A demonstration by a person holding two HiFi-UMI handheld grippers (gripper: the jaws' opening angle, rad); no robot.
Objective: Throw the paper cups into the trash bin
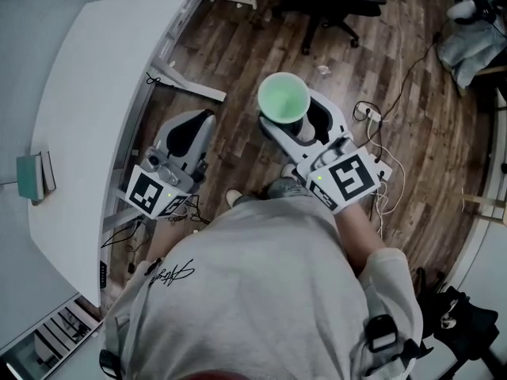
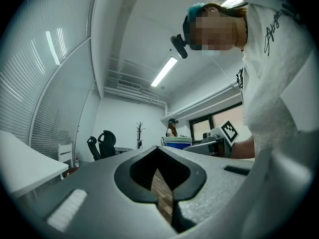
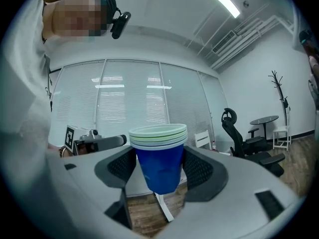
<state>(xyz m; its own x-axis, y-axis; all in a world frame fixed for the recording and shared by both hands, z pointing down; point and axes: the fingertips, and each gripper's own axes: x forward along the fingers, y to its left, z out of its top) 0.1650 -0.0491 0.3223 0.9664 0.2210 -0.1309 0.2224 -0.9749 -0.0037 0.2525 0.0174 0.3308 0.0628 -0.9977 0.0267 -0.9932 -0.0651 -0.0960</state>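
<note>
Right tool (image 3: pixel 160 169): clamped on a stack of paper cups (image 1: pixel 283 97), one pad against each side of the outer cup's blue wall. I count several nested cups by their pale green rims. The stack stands upright between the jaws, its green inside open to my head view, well above the floor.

Left tool (image 1: pixel 192 130): jaws together, nothing between them. Only a sliver of wood floor (image 1: pixel 238 54) shows through the slit. I hold it to the left of the right tool and a little lower, well apart from the cups.

Forearm (image 1: pixel 360 228): bare, behind the right tool's marker cube.

White table (image 1: pixel 95 77): to the left of the left tool, its edge close beside it. A teal book-like item (image 1: pixel 33 176) lies on its far-left side, well away from both tools.

Black office chair (image 1: pixel 329 2): beyond the right tool, on the floor.

Cables (image 1: pixel 380 125): loose on the floor, just right of the right tool.
</note>
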